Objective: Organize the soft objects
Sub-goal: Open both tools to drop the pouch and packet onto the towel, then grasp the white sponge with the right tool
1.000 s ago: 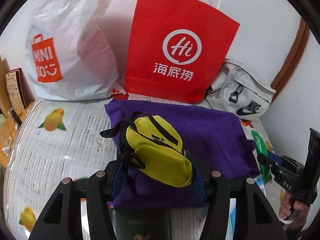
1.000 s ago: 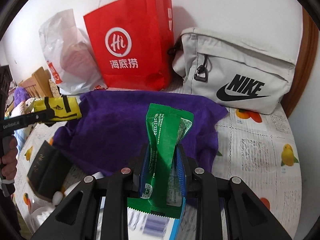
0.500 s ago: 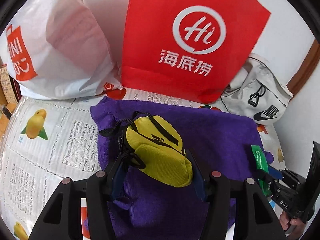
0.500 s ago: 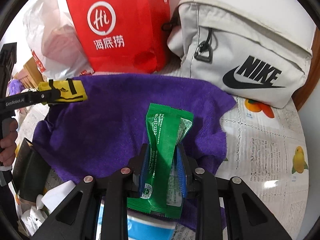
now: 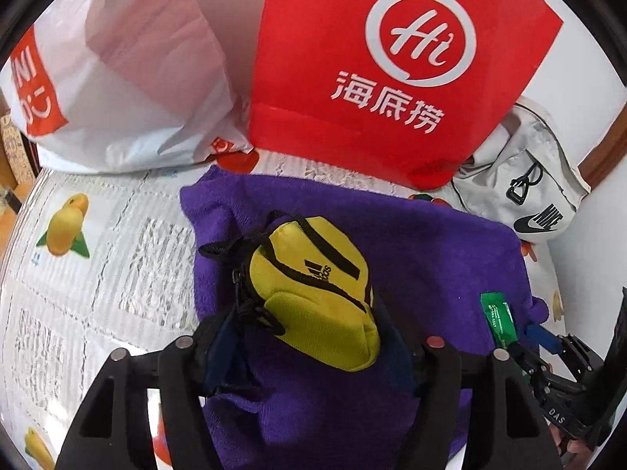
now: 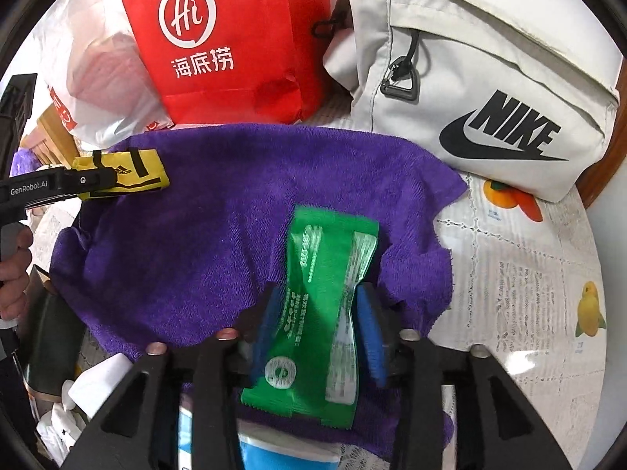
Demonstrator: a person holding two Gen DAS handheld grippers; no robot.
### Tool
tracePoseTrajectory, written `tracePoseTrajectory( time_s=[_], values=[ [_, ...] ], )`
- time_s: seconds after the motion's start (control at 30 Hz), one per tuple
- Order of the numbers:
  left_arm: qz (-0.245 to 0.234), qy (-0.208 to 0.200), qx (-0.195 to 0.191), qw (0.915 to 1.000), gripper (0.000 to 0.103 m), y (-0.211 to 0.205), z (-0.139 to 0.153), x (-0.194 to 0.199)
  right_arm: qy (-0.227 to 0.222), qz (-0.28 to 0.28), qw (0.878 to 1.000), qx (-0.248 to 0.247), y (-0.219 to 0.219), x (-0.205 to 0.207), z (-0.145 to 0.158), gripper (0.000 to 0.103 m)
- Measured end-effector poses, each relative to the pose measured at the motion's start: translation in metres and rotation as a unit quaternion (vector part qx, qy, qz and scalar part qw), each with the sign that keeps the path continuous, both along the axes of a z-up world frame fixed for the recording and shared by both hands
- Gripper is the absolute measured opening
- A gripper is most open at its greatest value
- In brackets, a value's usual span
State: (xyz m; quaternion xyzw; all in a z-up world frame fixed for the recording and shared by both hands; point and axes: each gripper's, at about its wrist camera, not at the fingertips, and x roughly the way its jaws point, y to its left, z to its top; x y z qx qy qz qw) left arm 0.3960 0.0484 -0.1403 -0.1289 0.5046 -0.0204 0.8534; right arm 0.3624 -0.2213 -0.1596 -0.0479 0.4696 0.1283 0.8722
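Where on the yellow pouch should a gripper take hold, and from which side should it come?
Grip the yellow pouch across its padded body, coming from above along its length. It lies on the purple towel with its flanks bare, while the black strap bunches at the far end and would probably slip.

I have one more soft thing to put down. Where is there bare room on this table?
The tablecloth right of the purple towel, in front of the Nike bag, is bare. So is the stretch left of the towel below the white bag. The back row is crowded, and the red bag touches its neighbours. The towel's middle, between pouch and green packet, is free.
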Motion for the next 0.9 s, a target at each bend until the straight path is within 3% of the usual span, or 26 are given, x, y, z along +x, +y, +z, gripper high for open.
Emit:
tracePoseTrajectory(
  time_s=[0.07,0.17,0.3,0.47,0.6,0.77,0.9],
  values=[
    [0.003,0.003,-0.006,1.0000,0.071,0.002,0.002,-0.004,-0.010,0.001,1.000,-0.006,0.001,-0.005,0.004,0.062],
    [0.008,-0.005,0.000,1.0000,0.079,0.004,0.010,-0.014,-0.022,-0.004,1.000,-0.005,0.001,-0.015,0.013,0.065],
    [0.013,-0.018,0.006,0.9997,0.080,0.007,0.022,-0.032,-0.030,0.001,0.999,0.012,0.002,-0.034,0.027,0.066],
    [0.013,-0.027,0.006,0.9995,0.080,0.010,0.034,-0.057,-0.051,0.021,0.998,0.019,0.020,-0.067,0.042,0.075],
    [0.020,-0.042,0.001,0.9989,0.080,0.020,0.042,-0.081,-0.054,0.051,0.997,0.028,0.039,-0.094,0.045,0.078],
    [0.021,-0.051,0.006,0.9985,0.080,0.029,0.044,-0.101,-0.067,0.098,0.993,0.023,0.069,-0.121,0.041,0.092],
    [0.014,-0.061,0.004,0.9980,0.080,0.035,0.046,-0.116,-0.077,0.138,0.987,-0.002,0.092,-0.135,0.034,0.093]
  ],
)
